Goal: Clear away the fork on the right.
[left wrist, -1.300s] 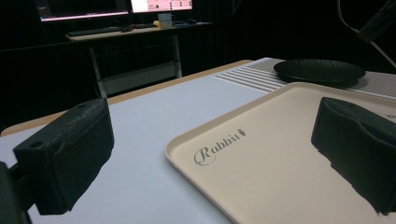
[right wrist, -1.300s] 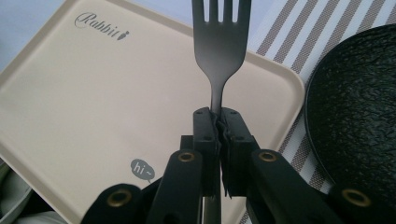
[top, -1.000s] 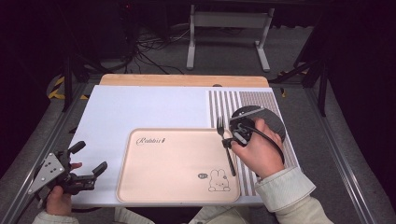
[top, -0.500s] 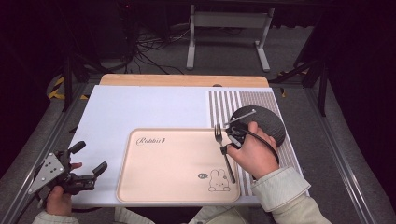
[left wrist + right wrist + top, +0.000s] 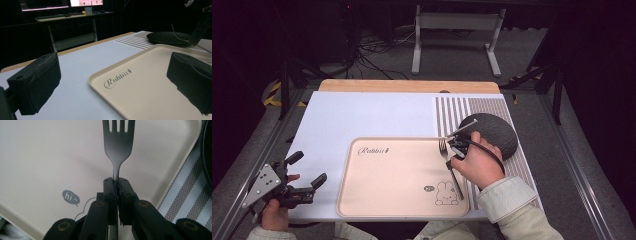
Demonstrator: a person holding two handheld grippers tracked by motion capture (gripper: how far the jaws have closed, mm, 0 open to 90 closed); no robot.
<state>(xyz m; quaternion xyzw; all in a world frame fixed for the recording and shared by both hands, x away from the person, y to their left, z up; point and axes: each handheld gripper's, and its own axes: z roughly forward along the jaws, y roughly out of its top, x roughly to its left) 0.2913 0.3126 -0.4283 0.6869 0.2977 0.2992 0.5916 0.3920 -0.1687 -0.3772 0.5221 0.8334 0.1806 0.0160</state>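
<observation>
Black fork (image 5: 118, 142) pinched in right gripper (image 5: 116, 185) over beige tray (image 5: 397, 200), left gripper (image 5: 117, 82) spread

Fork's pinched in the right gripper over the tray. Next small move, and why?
Probably ease the fork down flat onto the tray, then open. The right gripper is shut on its neck, tines hanging over bare beige surface near the tray's right edge, short of the dark plate. The left gripper sits open off the tray's left corner, so it looks uninvolved.

One fork (image 5: 449, 162), one tray (image 5: 377, 200), one plate (image 5: 497, 132)
</observation>
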